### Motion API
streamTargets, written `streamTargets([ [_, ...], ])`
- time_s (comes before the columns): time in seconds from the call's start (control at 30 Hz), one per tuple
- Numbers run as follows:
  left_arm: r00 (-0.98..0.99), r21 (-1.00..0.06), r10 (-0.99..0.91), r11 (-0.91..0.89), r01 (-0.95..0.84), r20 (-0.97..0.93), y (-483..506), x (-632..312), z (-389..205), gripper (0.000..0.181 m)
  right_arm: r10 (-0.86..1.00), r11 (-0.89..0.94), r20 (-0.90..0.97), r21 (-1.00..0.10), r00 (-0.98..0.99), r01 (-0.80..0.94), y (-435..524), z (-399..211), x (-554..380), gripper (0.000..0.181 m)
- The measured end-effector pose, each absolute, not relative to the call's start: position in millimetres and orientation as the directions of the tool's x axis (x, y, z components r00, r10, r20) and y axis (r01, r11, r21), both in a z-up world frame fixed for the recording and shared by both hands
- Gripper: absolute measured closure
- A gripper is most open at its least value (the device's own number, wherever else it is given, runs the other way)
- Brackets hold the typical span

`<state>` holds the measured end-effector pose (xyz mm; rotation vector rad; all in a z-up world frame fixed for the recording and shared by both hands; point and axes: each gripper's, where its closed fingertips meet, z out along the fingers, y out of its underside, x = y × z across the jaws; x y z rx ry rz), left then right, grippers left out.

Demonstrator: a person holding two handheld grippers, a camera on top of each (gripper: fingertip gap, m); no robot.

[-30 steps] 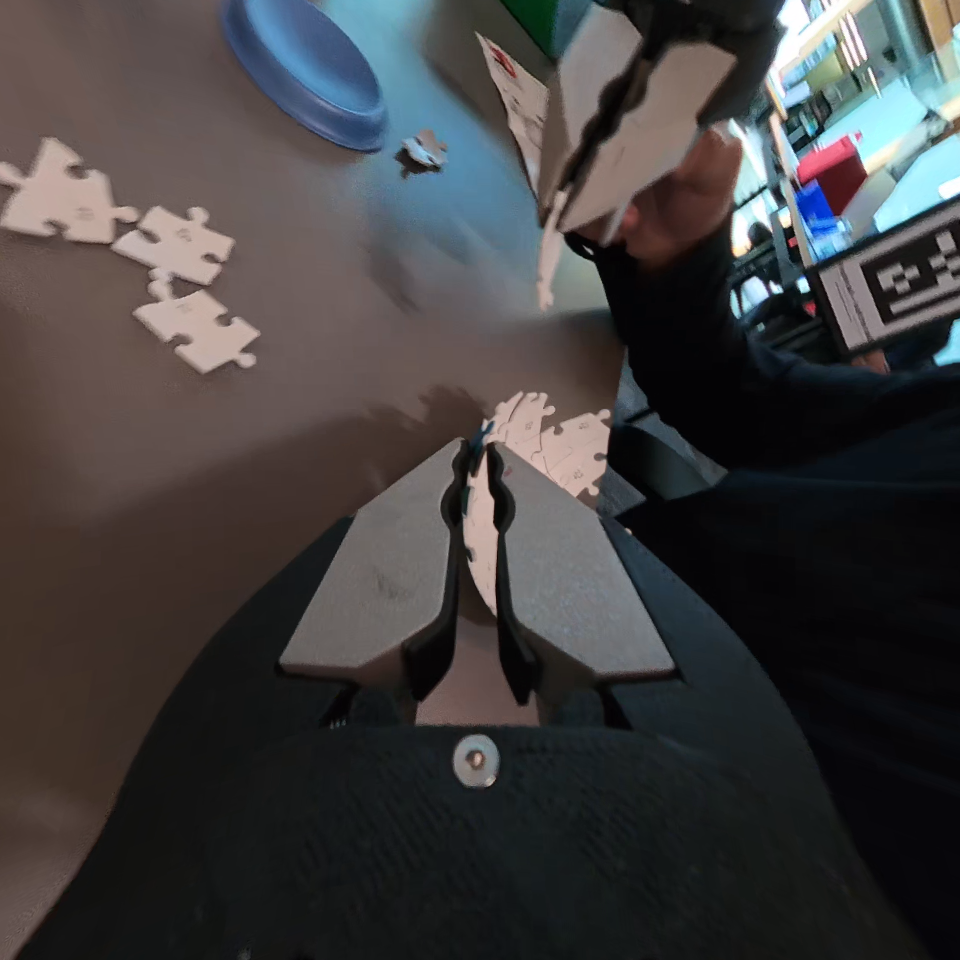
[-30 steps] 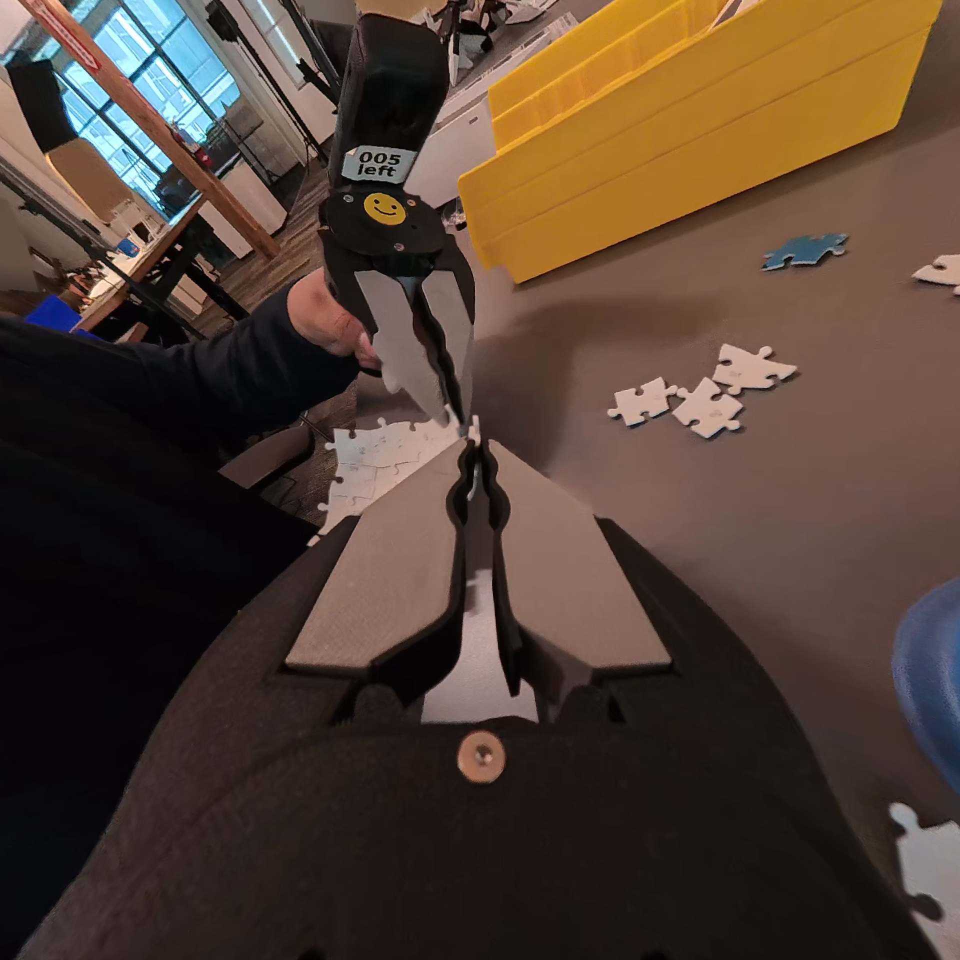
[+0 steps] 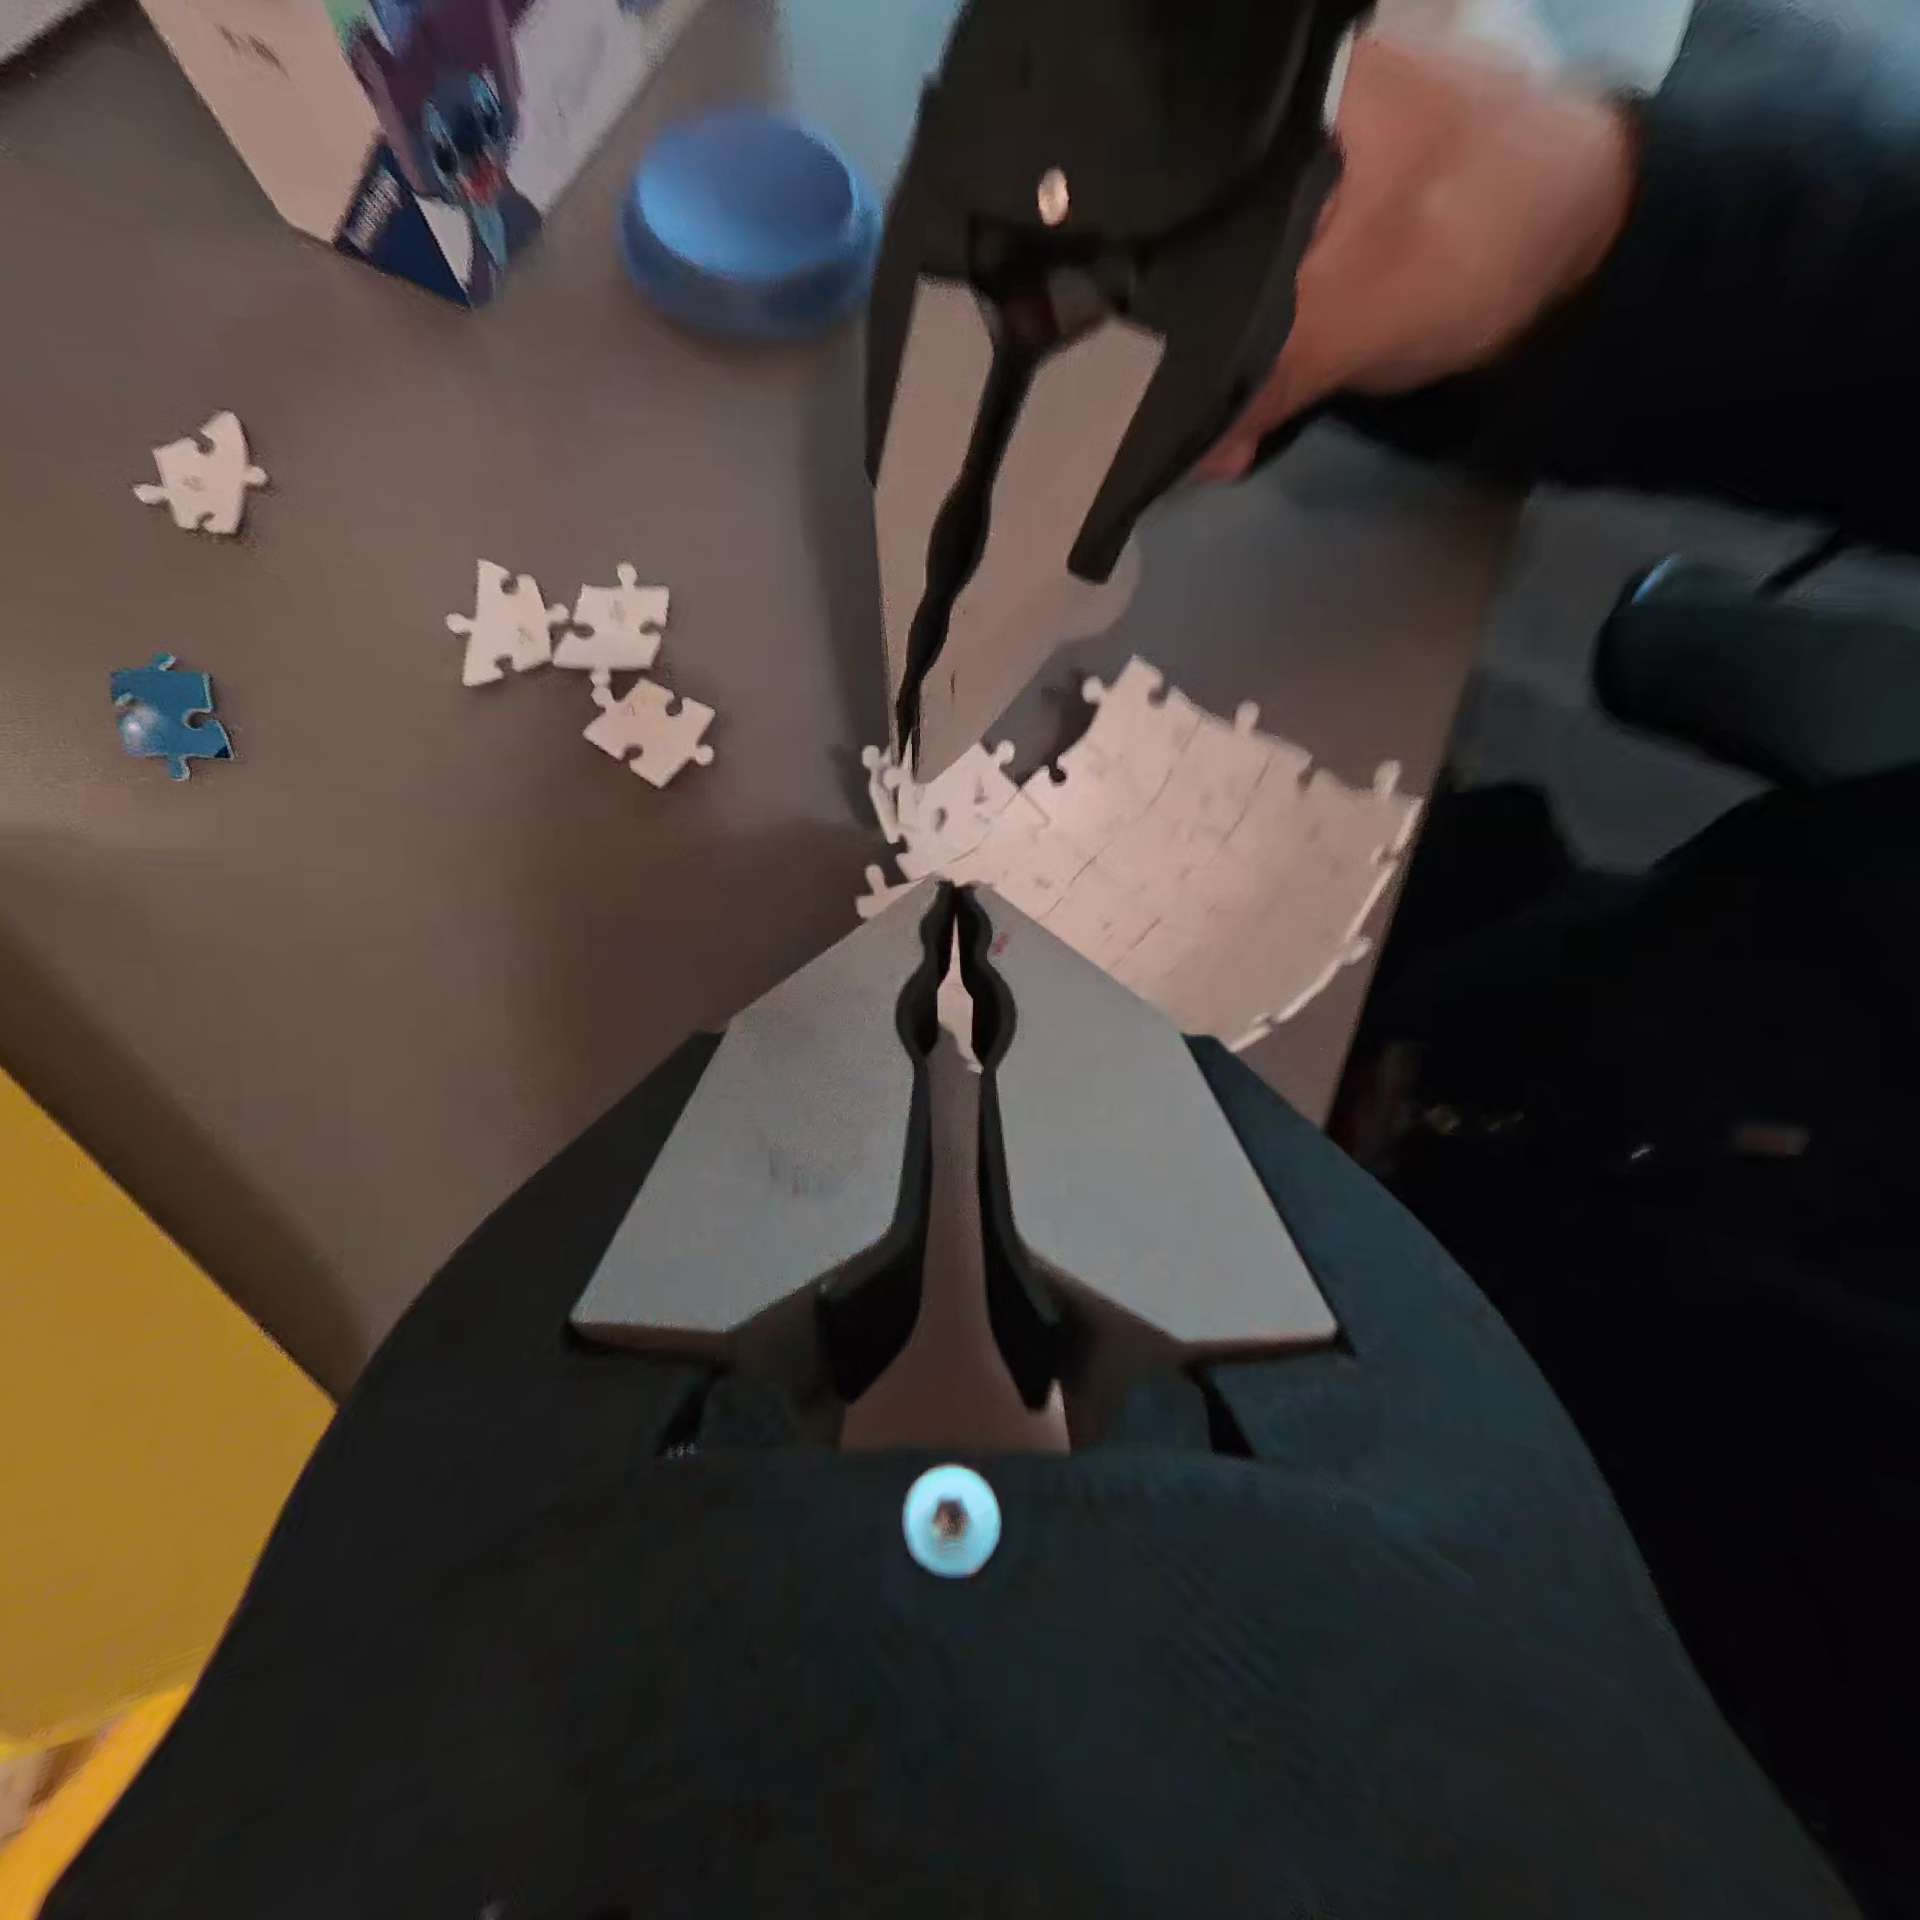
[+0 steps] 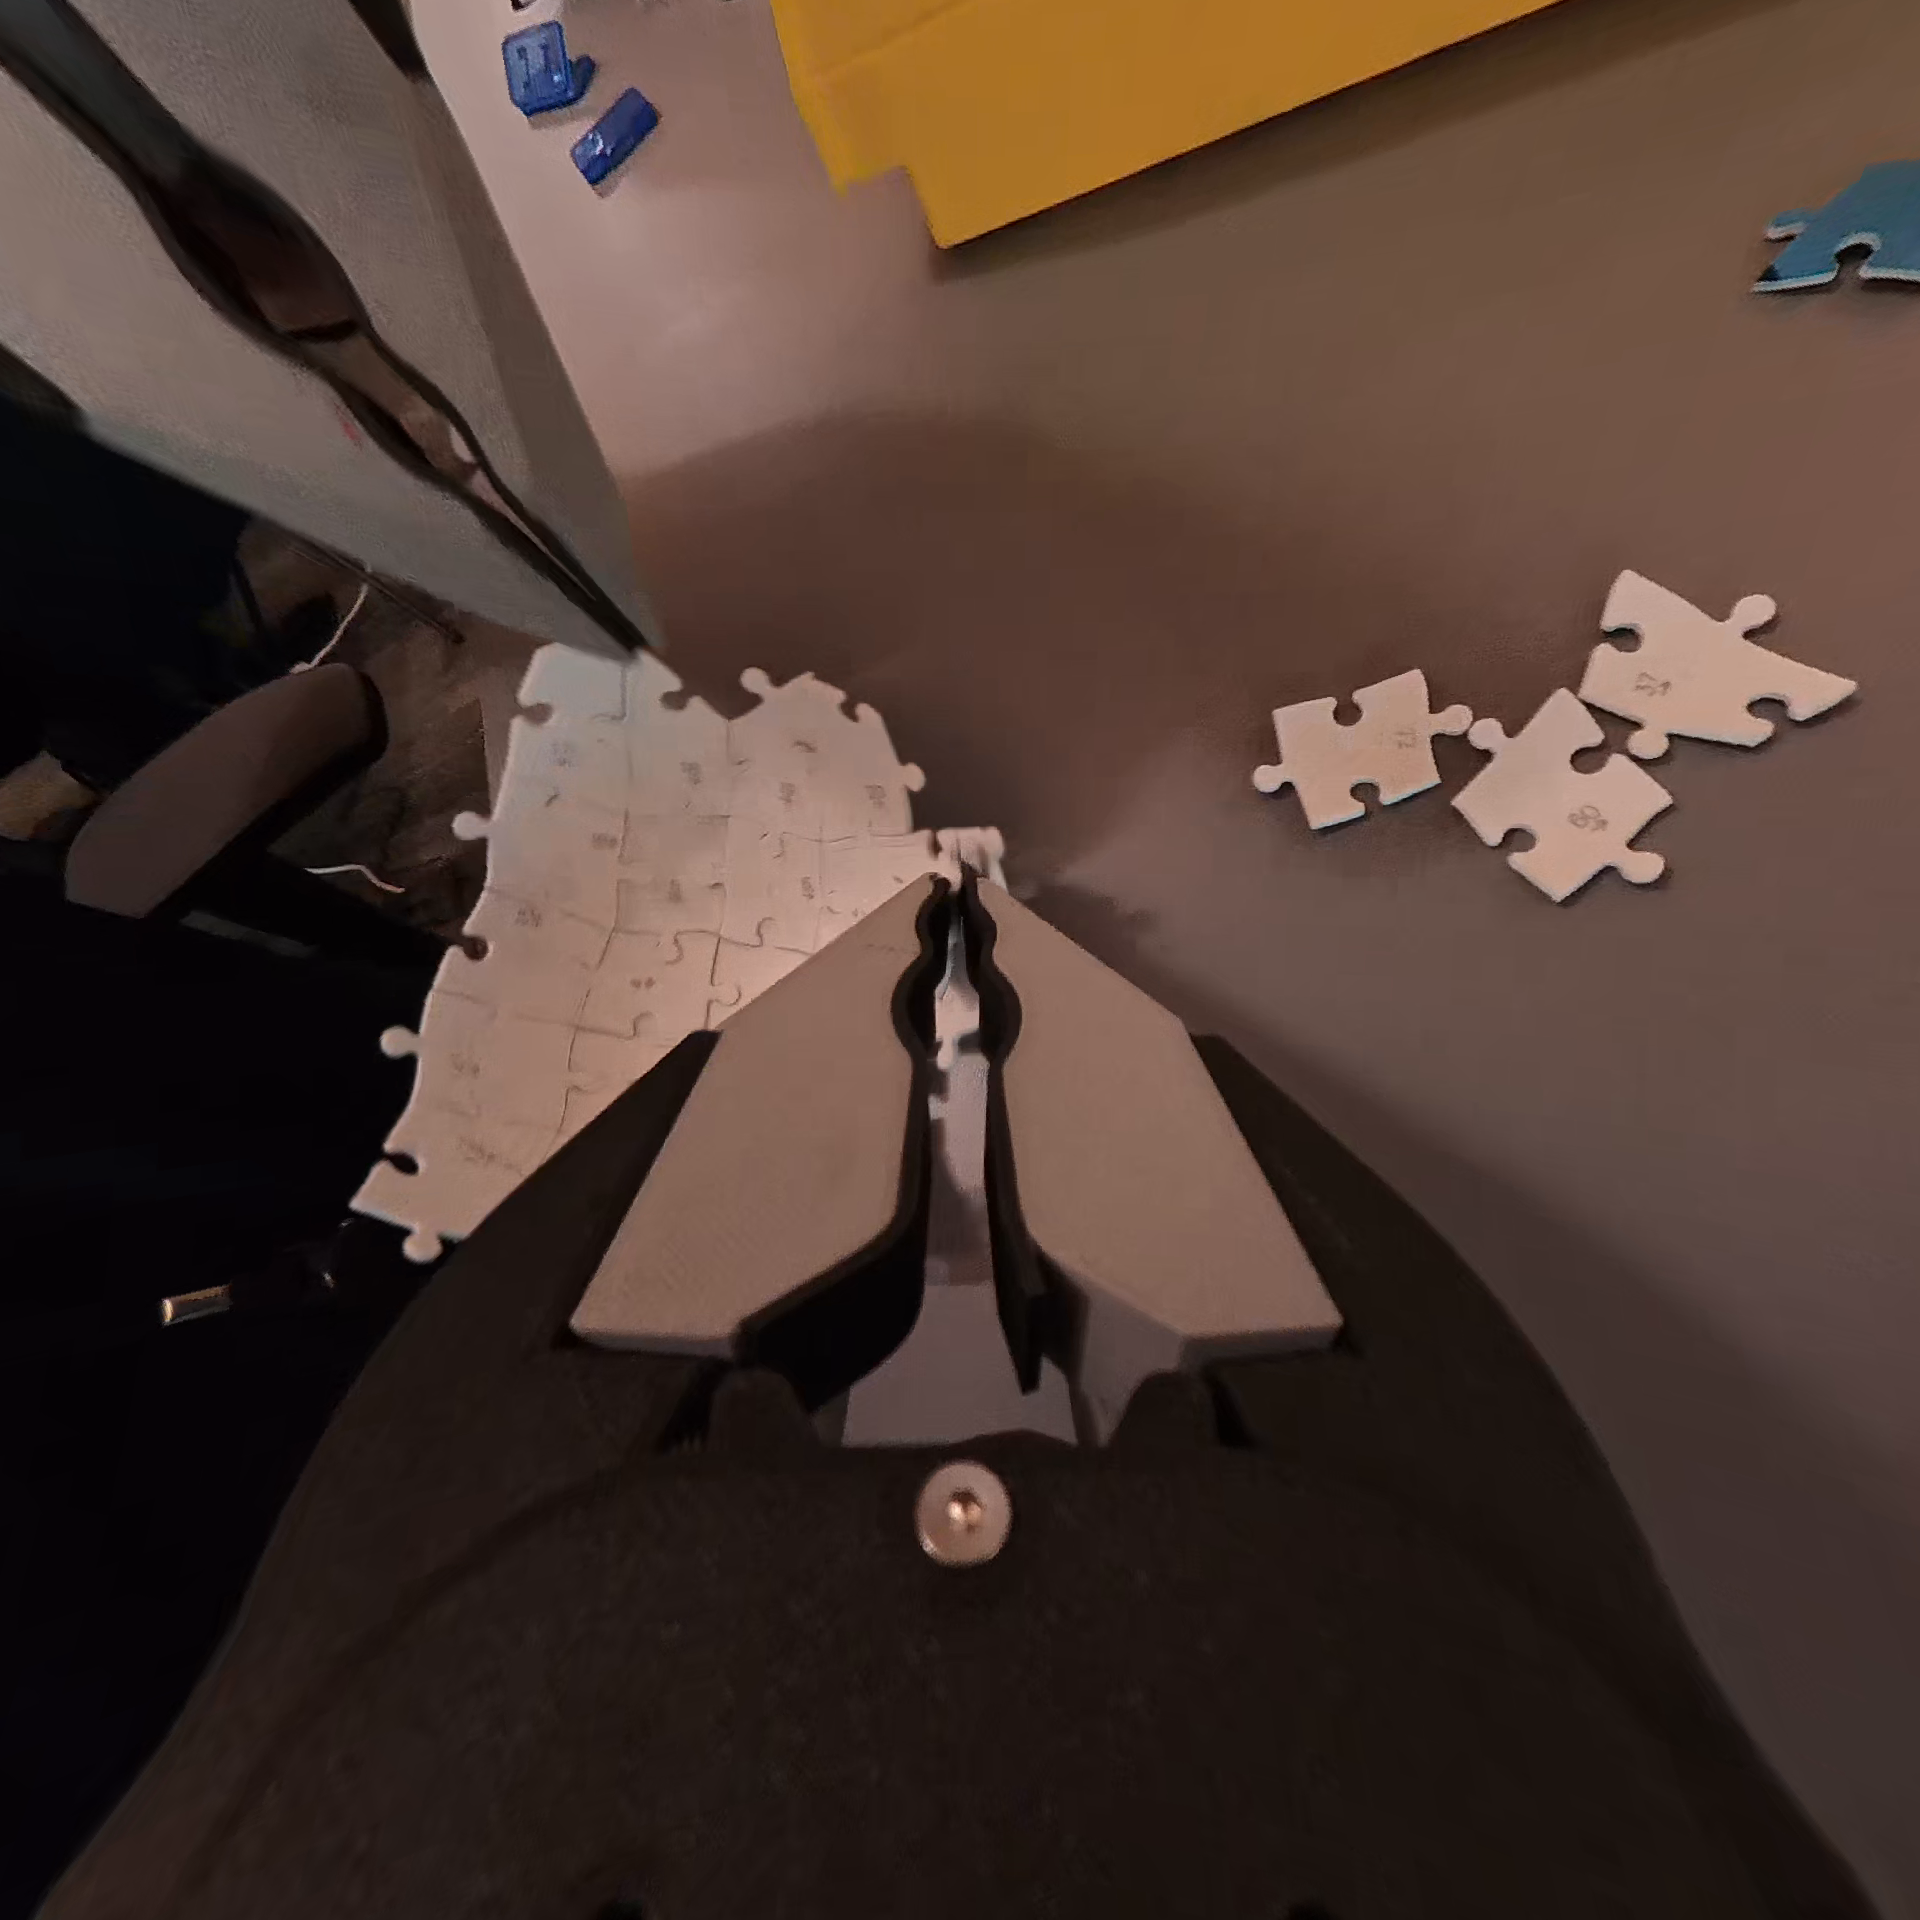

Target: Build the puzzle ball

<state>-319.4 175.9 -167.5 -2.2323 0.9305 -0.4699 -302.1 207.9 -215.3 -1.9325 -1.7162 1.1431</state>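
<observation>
We hold the curved sheet of joined pieces (image 3: 1164,831) at the near edge of the desk (image 3: 364,987), part of it sticking out past the edge. It shows its white back side, and it bends like a bit of a ball — so this is the part of the puzzle ball built so far.

Our left hand-held gripper (image 3: 948,896) has its 2 fingers pressed together on the near rim of the sheet. We think it pinches there to keep the sheet from sliding while a new piece goes in.

Our right hand-held gripper (image 4: 958,883) is closed tight on a small white piece (image 4: 968,847), right at the sheet's edge. In the left wrist view its tip points down at that same corner, next to the left tip. We guess the 2 tips meet there so one can push the tab in while the other holds firm.

More pieces wait on the desk: 3 white pieces (image 4: 1558,758) lie close together, 1 white piece (image 3: 203,480) lies alone, and a blue piece (image 3: 171,719) lies face up. A blue bowl (image 3: 748,223), a picture box (image 3: 416,135) and a yellow bin (image 4: 1091,94) sit farther back, out of the way.

Many pieces are still loose, so the ball is far from done.
</observation>
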Motion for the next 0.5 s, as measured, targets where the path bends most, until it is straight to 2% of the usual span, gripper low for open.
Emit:
streamTargets([
  [0.13, 0.589, -0.491, -0.795, -0.459, -0.740, -0.144, 183.5, -318.3, -205.7, 0.181, 0.921, -0.244, -0.386, -0.678, -0.054, 0.694, 205.4, -216.8, -306.6, 0.181],
  [0.23, 0.556, -0.405, -0.812, -0.454, -0.794, -0.180, 184.6, -324.7, -219.7, 0.181, 0.917, -0.246, -0.396, -0.670, -0.057, 0.700, 204.8, -217.6, -308.6, 0.181],
  [0.5, 0.714, -0.571, -0.695, -0.553, -0.606, -0.085, 170.2, -343.7, -196.4, 0.181, 0.905, -0.249, -0.419, -0.654, -0.069, 0.714, 200.6, -219.2, -309.3, 0.181],
])
